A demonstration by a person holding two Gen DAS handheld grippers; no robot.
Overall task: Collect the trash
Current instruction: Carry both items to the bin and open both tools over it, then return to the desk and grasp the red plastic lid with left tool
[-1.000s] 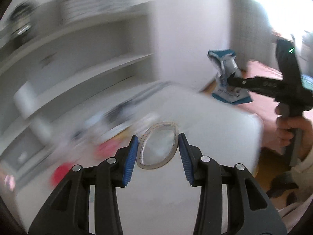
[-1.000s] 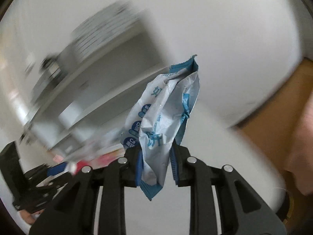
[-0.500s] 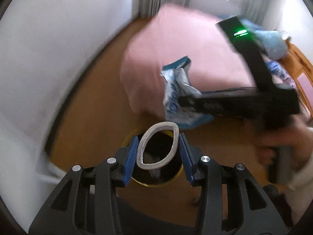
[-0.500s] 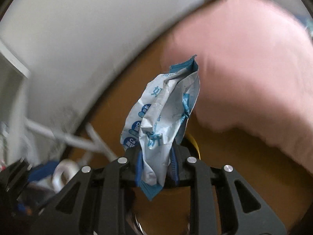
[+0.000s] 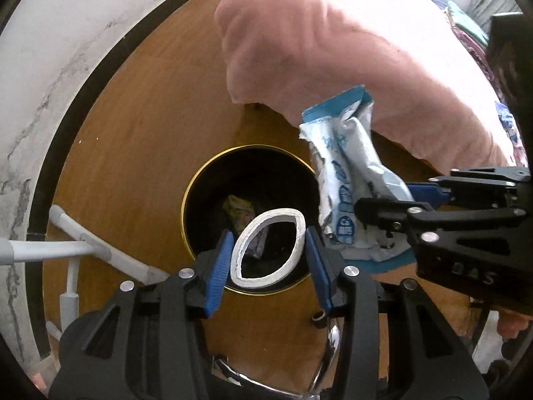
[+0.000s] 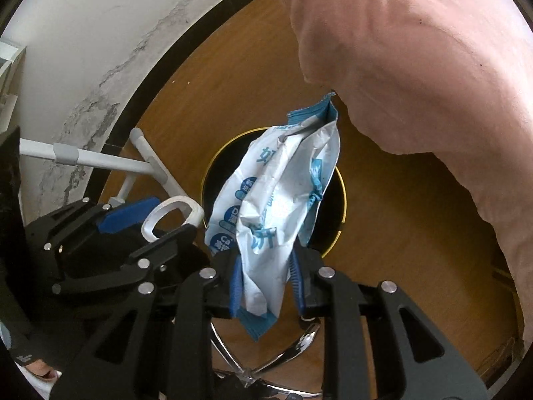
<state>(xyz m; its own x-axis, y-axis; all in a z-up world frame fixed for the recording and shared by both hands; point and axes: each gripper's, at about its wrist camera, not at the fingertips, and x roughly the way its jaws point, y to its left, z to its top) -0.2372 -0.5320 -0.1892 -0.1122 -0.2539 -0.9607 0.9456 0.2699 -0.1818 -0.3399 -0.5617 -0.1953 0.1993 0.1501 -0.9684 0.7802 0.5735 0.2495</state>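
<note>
Fingers (image 5: 225,266) opening around white ring (image 5: 268,248) above bin rim (image 5: 186,193).

So the white ring (image 5: 268,247), some squashed flexible loop gone eye-shaped, sits between the blue pads of the left tongs (image 5: 268,256), which are opening; whether the pads touch it I can't tell. It hangs right over the black trash bin (image 5: 213,180) with the gold rim, on the wood floor under both tongs, some wrappers already at the bottom. The crumpled blue-and-white snack wrapper (image 6: 276,213) is pinched upright in the right tongs (image 6: 266,286), just right of the left tongs, over the bin's edge.
</note>
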